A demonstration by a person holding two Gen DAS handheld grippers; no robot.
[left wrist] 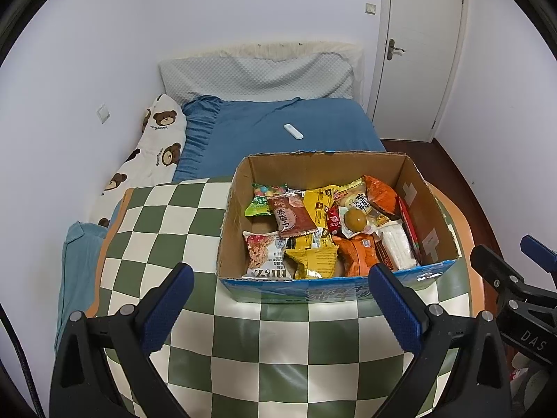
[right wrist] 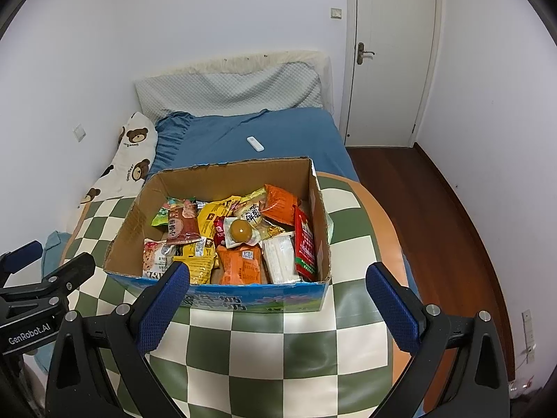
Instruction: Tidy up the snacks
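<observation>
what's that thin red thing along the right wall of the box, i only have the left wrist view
observer: a red packet standing on edge against the right wall of the cardboard box. The right wrist view shows its printed face.
operator: is my right gripper holding anything
observer: no, the right gripper is wide open and empty, just short of the box's near wall.
operator: what's past the table on the right
observer: dark wood floor, with a wall socket low on the right-hand wall.
</observation>
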